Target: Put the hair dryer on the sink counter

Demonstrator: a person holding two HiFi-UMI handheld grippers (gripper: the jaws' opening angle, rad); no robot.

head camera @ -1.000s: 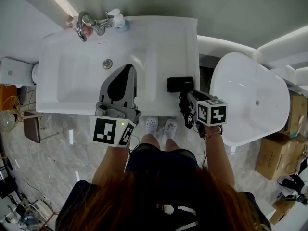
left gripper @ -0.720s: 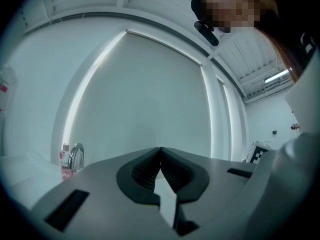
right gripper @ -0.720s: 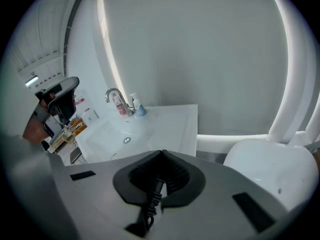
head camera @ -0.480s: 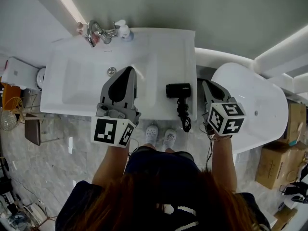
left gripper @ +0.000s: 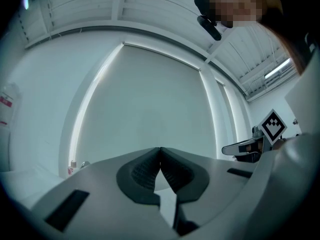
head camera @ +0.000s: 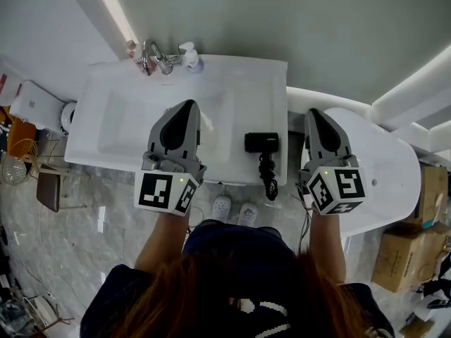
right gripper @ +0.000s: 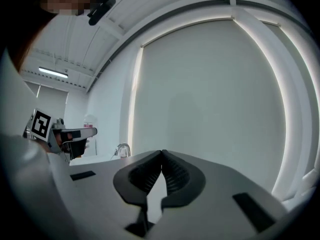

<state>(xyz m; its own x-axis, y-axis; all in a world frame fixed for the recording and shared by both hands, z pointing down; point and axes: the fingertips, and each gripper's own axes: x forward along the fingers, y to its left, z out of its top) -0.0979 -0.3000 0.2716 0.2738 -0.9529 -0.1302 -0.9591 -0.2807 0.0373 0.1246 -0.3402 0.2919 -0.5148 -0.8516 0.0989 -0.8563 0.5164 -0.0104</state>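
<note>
Bathtub of glossy white enamel (head camera: 394, 174) low down, under and to the right of the right gripper (head camera: 313, 113). White rectangular sink counter with a sunken basin (head camera: 106, 118) spread beneath the left gripper (head camera: 189, 105), ending just left of the right one.

Both forearms stretched straight forward from the body, parallel and well apart, wrists ending under the marker cubes. Grippers side by side at about the same height, roughly level, aimed at the pale wall ahead. Left jaws pressed tip to tip, nothing between them. Right jaws likewise closed together and empty.

Black short-barrelled hair dryer (head camera: 261, 142) lying flat on the counter's right-hand part, between the two tools and below them, nearer the right gripper, touched by neither. Barrel crosswise, handle turned toward the person. Black twisted cord (head camera: 268, 178) trailing from the handle over the counter's near edge.

Chrome faucet (head camera: 158, 55) at the counter's far rim, ahead and a little left of the left gripper's tips. Small white pump bottle (head camera: 190, 57) just beside the faucet, straight ahead of that same gripper.
</note>
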